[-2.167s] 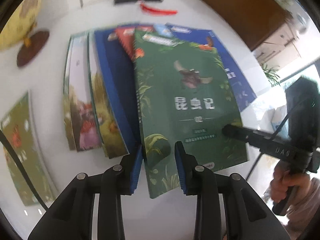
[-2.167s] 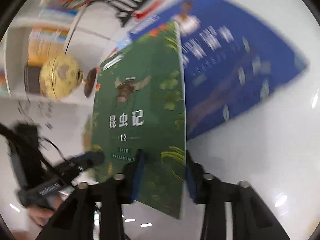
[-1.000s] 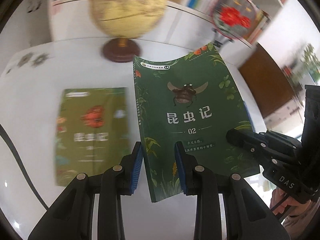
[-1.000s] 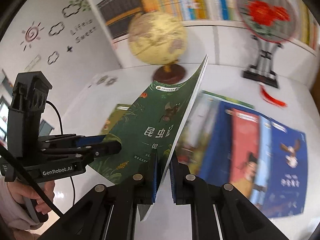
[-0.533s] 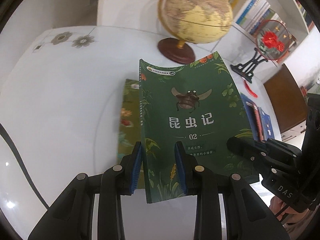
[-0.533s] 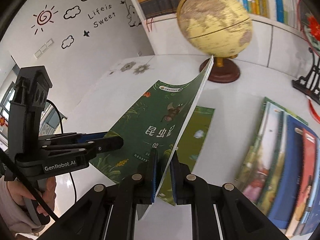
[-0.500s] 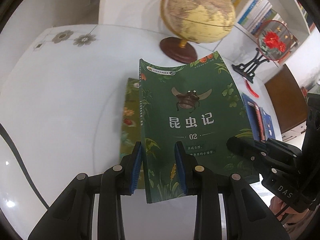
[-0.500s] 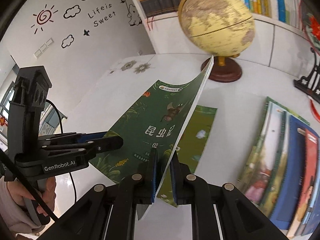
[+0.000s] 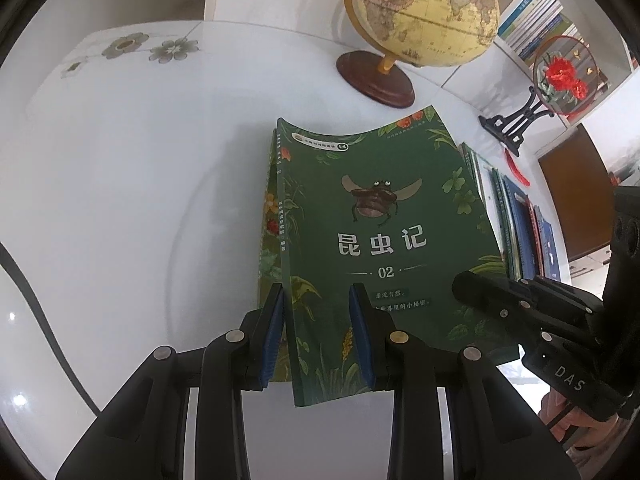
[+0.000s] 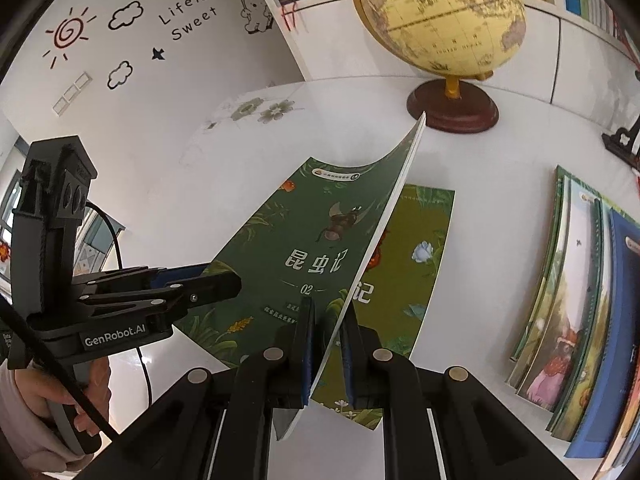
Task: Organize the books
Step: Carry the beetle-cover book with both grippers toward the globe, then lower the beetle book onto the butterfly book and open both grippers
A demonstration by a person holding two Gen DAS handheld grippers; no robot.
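A dark green book (image 9: pixel 384 248) with a beetle on its cover and the mark "02" is held above the white counter (image 9: pixel 120 200) by both tongs. The left tongs (image 9: pixel 316 336) are clamped on the book's near left corner, beside the spine, blue pads on either face. The right tongs (image 10: pixel 325 350) are clamped on the near right edge, pads pressed close on the thin block of pages; in the right wrist view the book (image 10: pixel 296 256) is seen edge-on and bows upward toward its far corner. Directly beneath it an olive green book (image 10: pixel 416 256) lies flat on the counter, its left margin (image 9: pixel 269 216) showing past the held book's spine. To the right a fanned row of books (image 10: pixel 580 300) lies on the counter, one overlapping the next. At the far side stands a yellow globe (image 9: pixel 424 12) on a dark wooden base, and to its right a round fan with red flowers (image 9: pixel 562 76) on a black stand. A hand (image 10: pixel 60 392) grips the handle of the left tongs.
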